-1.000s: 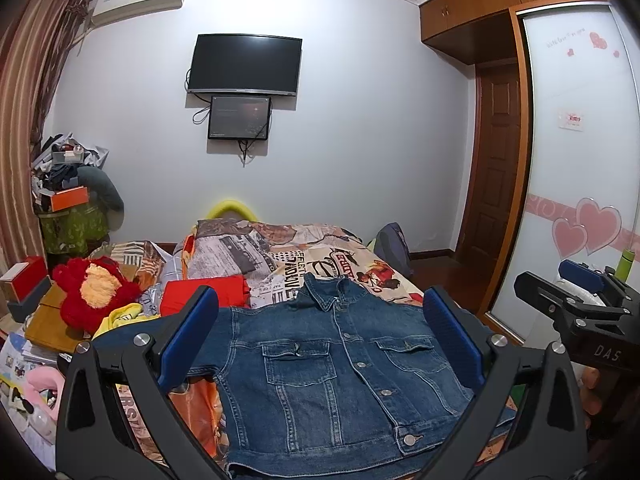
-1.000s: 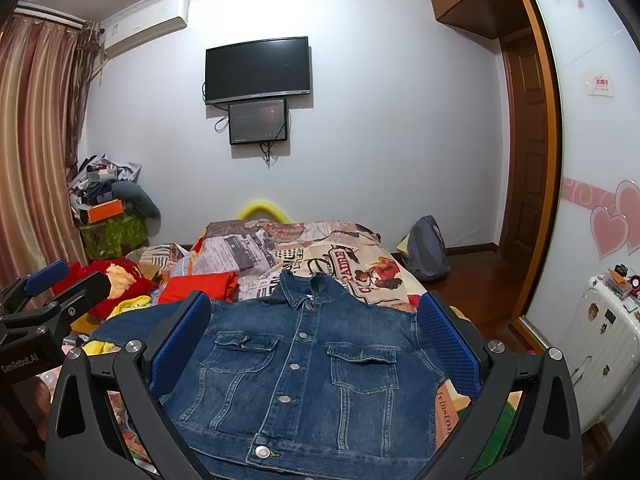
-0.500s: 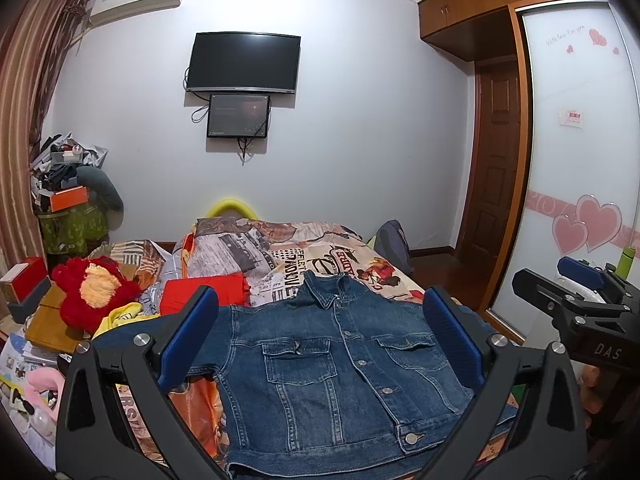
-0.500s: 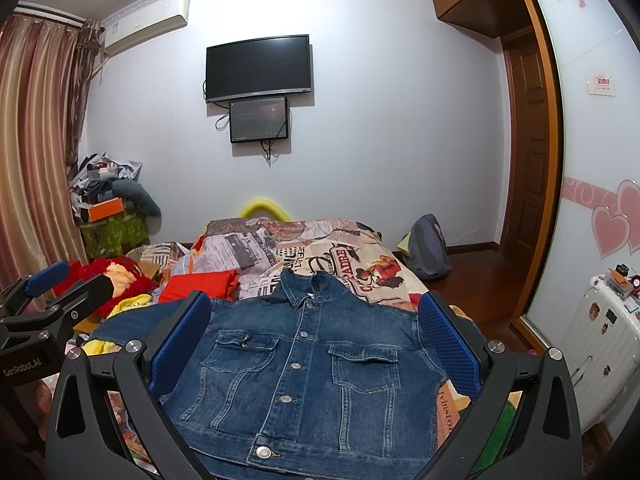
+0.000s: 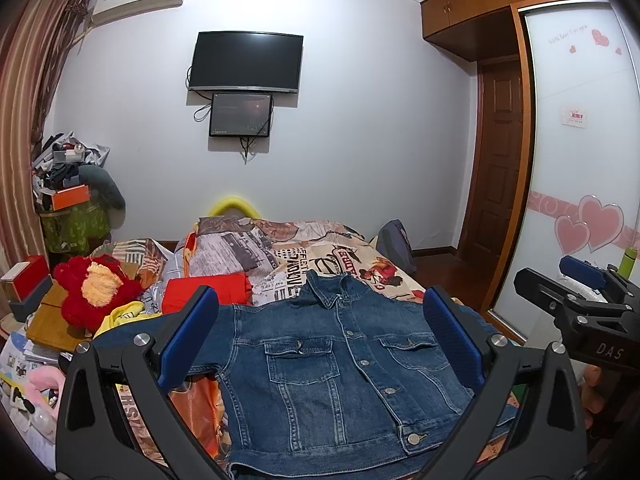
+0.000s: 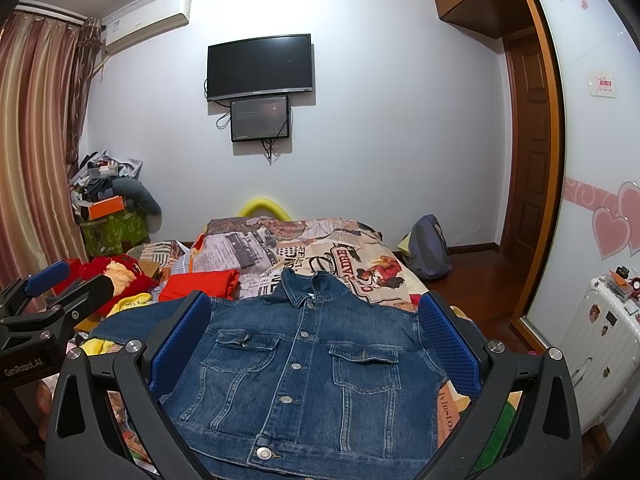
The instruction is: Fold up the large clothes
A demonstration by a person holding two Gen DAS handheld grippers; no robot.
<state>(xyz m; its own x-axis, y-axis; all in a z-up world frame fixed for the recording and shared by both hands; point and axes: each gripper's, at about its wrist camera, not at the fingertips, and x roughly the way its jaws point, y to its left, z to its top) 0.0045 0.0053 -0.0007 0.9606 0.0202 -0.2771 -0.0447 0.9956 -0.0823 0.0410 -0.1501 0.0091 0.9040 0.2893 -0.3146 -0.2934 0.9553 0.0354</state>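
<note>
Nothing on the bed has shifted since a second ago; both my views hold almost steady. Left gripper hangs with jaws spread wide, empty, above the denim jacket, which lies flat and buttoned between and beyond the blue pads. Right gripper is likewise wide apart and empty over the same jacket. Past the collar, I see the printed bedspread, then a wall-mounted television.
</note>
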